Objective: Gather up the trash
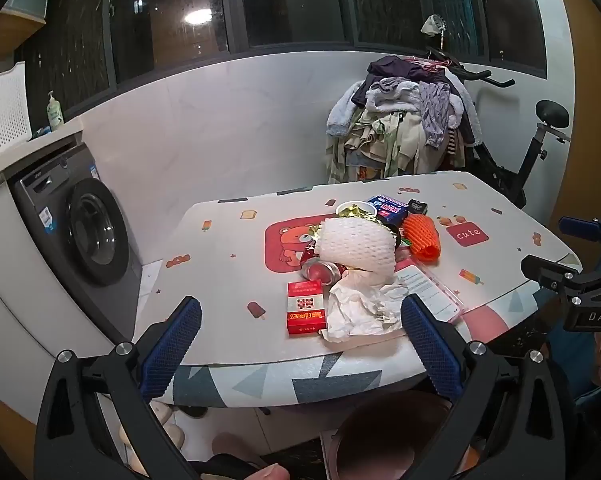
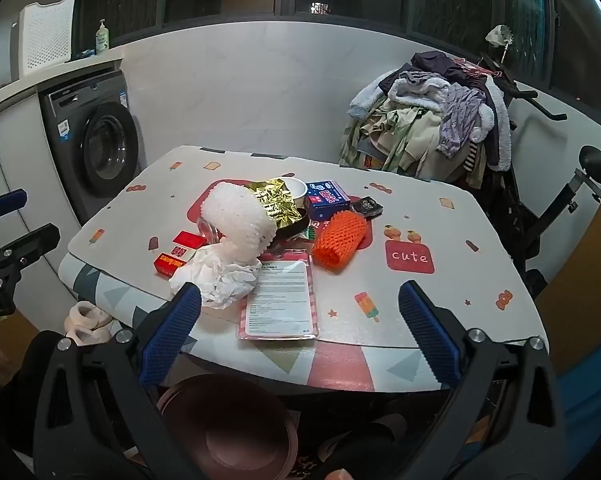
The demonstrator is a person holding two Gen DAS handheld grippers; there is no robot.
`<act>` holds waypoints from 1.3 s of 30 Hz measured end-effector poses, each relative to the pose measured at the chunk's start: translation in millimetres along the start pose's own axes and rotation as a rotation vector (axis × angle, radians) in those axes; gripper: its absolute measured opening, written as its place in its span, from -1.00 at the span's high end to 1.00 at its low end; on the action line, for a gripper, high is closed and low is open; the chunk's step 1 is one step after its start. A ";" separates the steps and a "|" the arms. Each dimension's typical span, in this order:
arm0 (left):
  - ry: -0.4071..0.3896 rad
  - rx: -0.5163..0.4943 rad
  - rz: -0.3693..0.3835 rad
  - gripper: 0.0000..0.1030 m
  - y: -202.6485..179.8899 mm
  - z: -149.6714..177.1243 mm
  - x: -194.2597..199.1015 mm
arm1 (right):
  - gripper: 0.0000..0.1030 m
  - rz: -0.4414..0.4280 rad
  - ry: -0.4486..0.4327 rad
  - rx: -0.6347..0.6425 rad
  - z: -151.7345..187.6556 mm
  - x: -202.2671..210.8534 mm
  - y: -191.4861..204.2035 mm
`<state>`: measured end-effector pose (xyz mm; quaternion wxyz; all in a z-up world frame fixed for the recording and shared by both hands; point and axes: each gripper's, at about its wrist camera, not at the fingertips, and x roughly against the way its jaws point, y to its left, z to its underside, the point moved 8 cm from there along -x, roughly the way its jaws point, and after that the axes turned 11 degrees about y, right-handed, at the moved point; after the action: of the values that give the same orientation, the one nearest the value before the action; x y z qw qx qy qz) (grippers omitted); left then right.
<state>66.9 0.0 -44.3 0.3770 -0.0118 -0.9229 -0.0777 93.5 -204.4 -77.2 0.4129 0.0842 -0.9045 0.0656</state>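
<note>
Both claws stand wide apart and grip nothing: my left claw (image 1: 300,344) hangs off the near edge of the bench (image 1: 220,240), my right claw (image 2: 300,332) likewise, pointed down at the pile. As I judge it, collecting has not begun. All the trash sits heaped around the middle of the bench: a white foam net (image 1: 356,244) over gold foil (image 2: 278,200), an orange foam net (image 2: 338,240) beside it, crumpled tissue (image 1: 360,308) toward the near edge with a red cigarette pack (image 1: 306,306) just left of it, a pink printed packet (image 2: 280,300), and a blue box (image 2: 326,198) further back. A brown bin (image 2: 228,428) waits below the near edge, seemingly holding nothing yet.
</note>
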 end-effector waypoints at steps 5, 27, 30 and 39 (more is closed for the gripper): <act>-0.003 0.000 -0.002 -0.90 -0.5 -0.2 0.0 | -0.89 -0.001 -0.001 -0.002 0.0 0.6 -0.9; -0.004 0.002 -0.005 -0.90 3.9 3.3 1.2 | -0.89 0.004 -0.004 0.002 1.6 0.9 -1.2; -0.004 0.001 -0.005 -0.90 3.3 4.1 2.0 | -0.89 0.004 -0.003 0.002 2.0 0.8 -1.5; -0.002 0.002 -0.004 -0.90 4.7 7.6 -3.5 | -0.89 0.007 -0.005 0.004 1.7 2.2 -3.9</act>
<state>64.5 6.0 -51.5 0.3757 -0.0097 -0.9234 -0.0777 91.6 -208.7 -76.5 0.4102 0.0820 -0.9057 0.0687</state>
